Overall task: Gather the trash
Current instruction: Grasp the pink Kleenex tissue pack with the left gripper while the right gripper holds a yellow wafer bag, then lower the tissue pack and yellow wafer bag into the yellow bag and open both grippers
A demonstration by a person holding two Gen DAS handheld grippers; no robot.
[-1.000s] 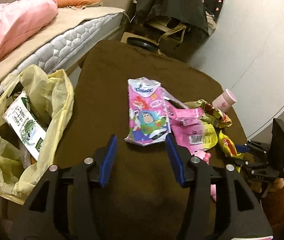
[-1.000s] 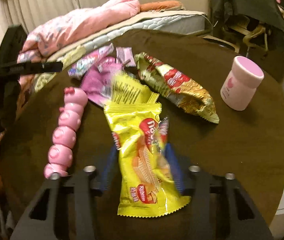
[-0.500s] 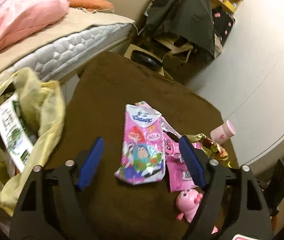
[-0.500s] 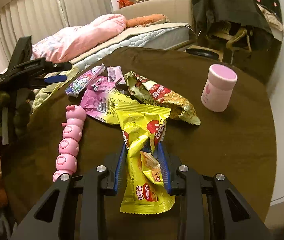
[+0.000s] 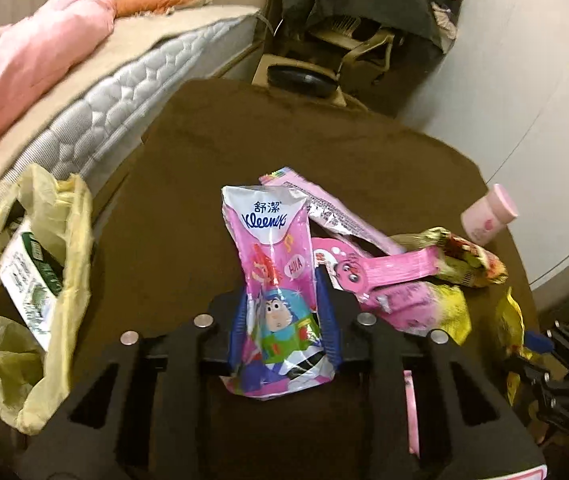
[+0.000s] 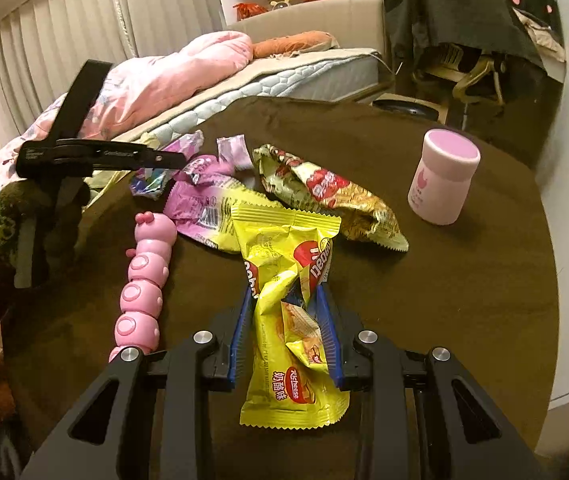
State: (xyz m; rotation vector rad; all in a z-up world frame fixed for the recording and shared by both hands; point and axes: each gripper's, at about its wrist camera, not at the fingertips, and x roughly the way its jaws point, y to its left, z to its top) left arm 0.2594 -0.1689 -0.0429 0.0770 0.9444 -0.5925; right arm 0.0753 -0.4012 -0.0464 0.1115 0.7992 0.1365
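Since a second ago the left tool [image 5: 284, 324] has come forward over the pink tissue packet [image 5: 274, 280], which then lay flat just ahead of its blue pads; now the packet's lower half stands between those pads, and the jaws are closing on it, the pads touching its sides and the film bulging out below them; the right tool [image 6: 286, 330] has stayed where it was, clamped on the yellow wafer wrapper [image 6: 292, 304], whose middle is pinched and crumpled between the blue pads while its top fans out above and its tail hangs below.

Both tools work over a round brown worktop [image 5: 212, 152]; beside the tissue packet lie a pink wrapper [image 5: 388, 272] and a gold snack bag [image 5: 468, 256], touching one another in a loose heap; in the right wrist view the same heap sits just beyond the yellow wrapper, with the gold snack bag [image 6: 336, 196] overlapping its upper edge; a pink caterpillar toy [image 6: 144, 284] lies to the left of the wrapper, apart from it; a pink-lidded jar [image 6: 444, 176] stands upright well to the right.

At the worktop's left edge a pale yellow plastic bag [image 5: 56, 280] gapes open, a green-and-white carton [image 5: 28, 280] inside it; behind it runs a bed [image 5: 124, 92] with a pink quilt [image 5: 24, 68] on top.
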